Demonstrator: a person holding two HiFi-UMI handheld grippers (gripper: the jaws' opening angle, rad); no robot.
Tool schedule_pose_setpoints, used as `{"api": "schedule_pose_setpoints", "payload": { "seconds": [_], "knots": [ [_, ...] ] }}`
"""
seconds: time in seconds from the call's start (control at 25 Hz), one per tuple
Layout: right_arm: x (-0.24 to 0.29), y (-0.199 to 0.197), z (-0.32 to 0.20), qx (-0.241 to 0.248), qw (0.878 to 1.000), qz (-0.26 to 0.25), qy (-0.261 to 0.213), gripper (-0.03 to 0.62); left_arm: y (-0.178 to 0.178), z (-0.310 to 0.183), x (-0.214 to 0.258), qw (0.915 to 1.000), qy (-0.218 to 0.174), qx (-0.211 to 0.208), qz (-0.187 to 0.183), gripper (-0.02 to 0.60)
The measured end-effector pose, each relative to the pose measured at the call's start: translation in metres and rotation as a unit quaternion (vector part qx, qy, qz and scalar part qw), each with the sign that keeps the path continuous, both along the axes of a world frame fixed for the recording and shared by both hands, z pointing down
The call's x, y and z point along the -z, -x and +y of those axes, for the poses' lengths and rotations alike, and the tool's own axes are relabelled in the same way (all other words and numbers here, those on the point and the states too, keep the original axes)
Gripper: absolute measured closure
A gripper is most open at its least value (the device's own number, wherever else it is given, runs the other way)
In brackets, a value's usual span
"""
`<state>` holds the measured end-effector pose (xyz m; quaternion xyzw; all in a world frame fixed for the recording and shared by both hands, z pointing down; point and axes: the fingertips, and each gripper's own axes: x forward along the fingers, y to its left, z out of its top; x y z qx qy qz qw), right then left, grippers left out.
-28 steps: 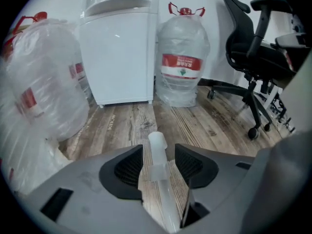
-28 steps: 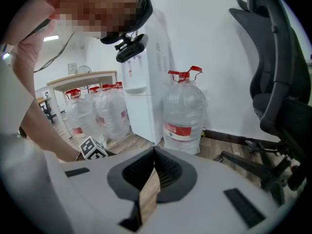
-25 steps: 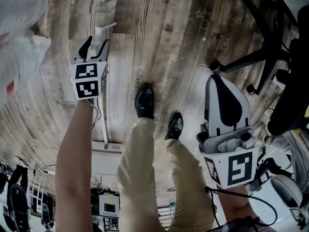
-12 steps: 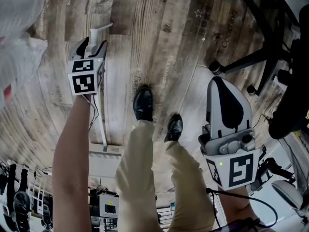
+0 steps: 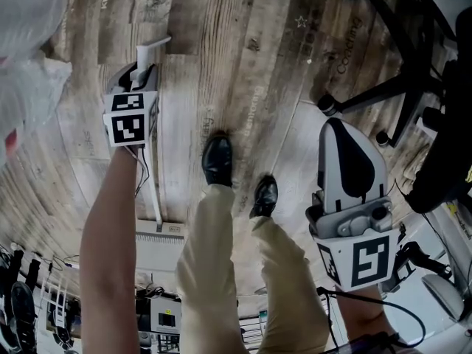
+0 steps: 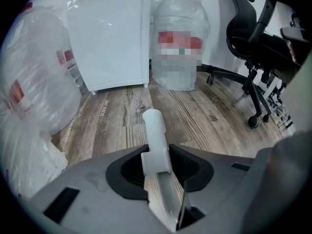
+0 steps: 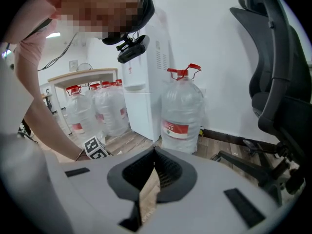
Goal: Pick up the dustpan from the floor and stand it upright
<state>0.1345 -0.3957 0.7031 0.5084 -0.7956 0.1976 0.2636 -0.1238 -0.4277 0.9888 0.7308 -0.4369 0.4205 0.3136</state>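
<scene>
My left hand-held gripper (image 6: pixel 157 165) has just been closing its jaws and now clamps the white handle (image 6: pixel 155 135) of the dustpan (image 5: pixel 155 190), which lies on the floor (image 5: pixel 243 43) beside my left shoe (image 5: pixel 219 157), so I should squeeze firmly and lift slowly, my right hand-held gripper (image 7: pixel 155 152) having its jaws together, empty.

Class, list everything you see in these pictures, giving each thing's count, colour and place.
dustpan: one, white, handle in left gripper
water jugs: several, clear with red caps, along wall
water dispenser: one, white, beside jugs
office chair: one, black, right side
floor: one, grey-brown planks, underfoot
shoes: two, black, on floor
left gripper: one, grey, fingers just closing onto dustpan handle
right gripper: one, grey, shut, empty
</scene>
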Motion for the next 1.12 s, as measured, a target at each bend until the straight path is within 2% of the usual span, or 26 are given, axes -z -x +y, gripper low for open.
{"api": "schedule_pose_setpoints", "payload": {
  "seconds": [0.36, 0.6, 1.0, 1.12],
  "knots": [
    [0.003, -0.005, 0.005, 0.005, 1.0, 0.002, -0.004, 0.592, 0.003, -0.001, 0.003, 0.9999, 0.003, 0.012, -0.006, 0.46],
    [0.015, -0.003, 0.008, 0.01, 1.0, 0.0, -0.011, 0.592, 0.005, 0.002, 0.024, 0.9996, -0.012, 0.024, -0.001, 0.466],
    [0.081, 0.014, 0.012, 0.028, 0.999, -0.019, -0.042, 0.592, 0.018, 0.015, 0.11, 0.9979, -0.051, 0.041, 0.003, 0.469],
    [0.109, 0.013, 0.015, 0.036, 0.998, -0.022, -0.057, 0.592, 0.023, 0.015, 0.151, 0.9953, -0.079, 0.056, 0.006, 0.472]
  ]
}}
